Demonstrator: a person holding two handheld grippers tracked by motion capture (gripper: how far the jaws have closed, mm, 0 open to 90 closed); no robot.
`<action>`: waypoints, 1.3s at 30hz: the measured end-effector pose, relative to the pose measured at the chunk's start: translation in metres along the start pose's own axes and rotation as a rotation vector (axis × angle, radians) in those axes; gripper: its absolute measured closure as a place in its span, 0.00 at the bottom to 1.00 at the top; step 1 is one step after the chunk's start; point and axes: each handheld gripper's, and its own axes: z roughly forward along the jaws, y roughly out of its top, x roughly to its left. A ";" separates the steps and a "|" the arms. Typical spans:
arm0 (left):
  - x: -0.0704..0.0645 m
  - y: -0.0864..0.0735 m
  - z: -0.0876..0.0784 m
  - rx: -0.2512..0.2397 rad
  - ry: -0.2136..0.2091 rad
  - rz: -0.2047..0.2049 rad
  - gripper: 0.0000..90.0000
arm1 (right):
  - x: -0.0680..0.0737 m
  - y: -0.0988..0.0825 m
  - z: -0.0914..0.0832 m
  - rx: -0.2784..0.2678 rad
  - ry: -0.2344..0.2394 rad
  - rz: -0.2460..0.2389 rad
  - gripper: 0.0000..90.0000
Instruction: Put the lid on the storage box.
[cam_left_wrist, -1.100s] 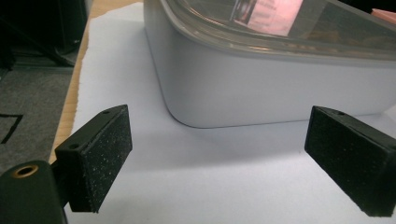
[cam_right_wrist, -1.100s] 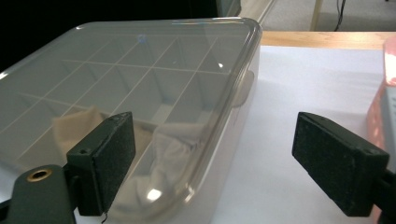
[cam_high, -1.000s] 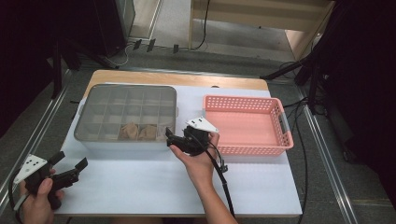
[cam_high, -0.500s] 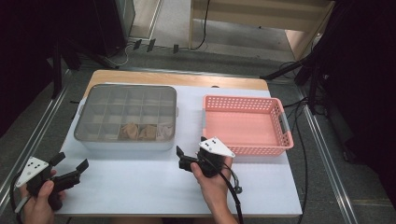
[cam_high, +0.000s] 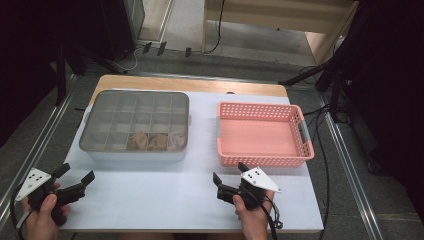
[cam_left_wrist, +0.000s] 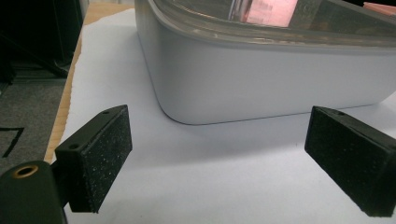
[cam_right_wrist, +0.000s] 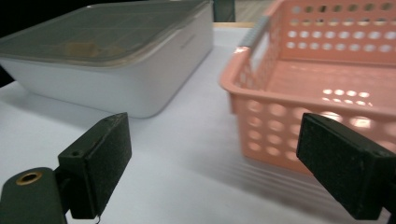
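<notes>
1. The left gripper (cam_high: 76, 176), a black two-jaw tool with a grey three-cornered plate, was held low at the near left corner of the white table covering (cam_high: 165, 195); its jaws stood wide apart with nothing between them.
2. In the left gripper view, its jaws framed the rounded near corner of the grey lidded plastic compartment box (cam_left_wrist: 261, 79), which lay just ahead on the covering, not touching either jaw.
3. The right gripper (cam_high: 229, 175), of the same make, sat near the front edge of the table, just in front of the near left corner of the pink perforated plastic basket (cam_high: 262, 135); its jaws were also spread and empty.
4. In the right gripper view, the right-hand jaw overlapped the basket's near wall (cam_right_wrist: 299, 116) and the left-hand jaw lay below the box (cam_right_wrist: 107, 70); whether the jaw touched the basket could not be told.
5. The box stood on the left half of the covering, its translucent lid on, with brownish pieces (cam_high: 150, 141) in the near row of compartments.
6. The basket stood to the right of the box, apart from it, with a strip of bare covering between.
</notes>
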 end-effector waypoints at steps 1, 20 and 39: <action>0.000 0.000 0.000 -0.004 0.000 -0.004 0.09 | -0.004 -0.002 -0.003 -0.002 -0.002 0.007 0.11; 0.002 0.000 -0.001 -0.010 -0.002 -0.022 0.09 | -0.071 -0.025 -0.047 -0.006 -0.110 0.033 0.11; 0.002 0.000 0.000 -0.007 0.002 -0.023 0.09 | -0.138 -0.039 -0.085 -0.020 -0.222 0.092 0.11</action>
